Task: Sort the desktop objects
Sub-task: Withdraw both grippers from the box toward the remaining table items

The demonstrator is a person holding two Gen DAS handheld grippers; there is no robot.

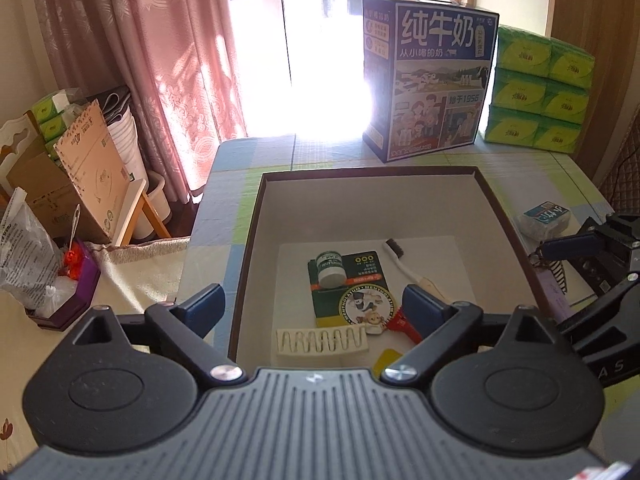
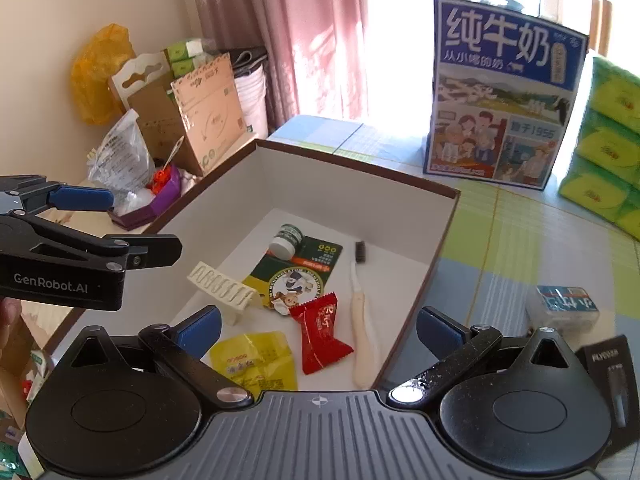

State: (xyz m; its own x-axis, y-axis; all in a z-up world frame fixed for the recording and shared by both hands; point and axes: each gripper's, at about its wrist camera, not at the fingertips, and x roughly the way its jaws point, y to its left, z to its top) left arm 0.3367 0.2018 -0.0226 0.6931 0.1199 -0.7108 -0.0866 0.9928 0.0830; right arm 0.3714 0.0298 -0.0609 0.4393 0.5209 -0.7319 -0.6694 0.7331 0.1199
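A table under a green, blue and yellow checked cloth [image 2: 500, 232] stands before pink curtains and a sunlit glass door. Nearest, the left gripper [image 1: 314, 306] and right gripper [image 2: 318, 330] both hang over the open brown-rimmed box [image 2: 448, 224], jaws spread wide, holding and touching nothing. In the box lie a yellow packet [image 2: 256, 360], a red candy [image 2: 322, 332], a cream toothbrush [image 2: 362, 320], a ribbed cream rack [image 2: 222, 284], then a green card [image 2: 300, 272] with a small white jar [image 2: 285, 242] on it. A small blue-labelled pack [image 2: 564, 306] sits right of the box. Farther back stands 1 blue milk carton [image 2: 504, 92] beside stacked green tissue packs [image 1: 540, 84].
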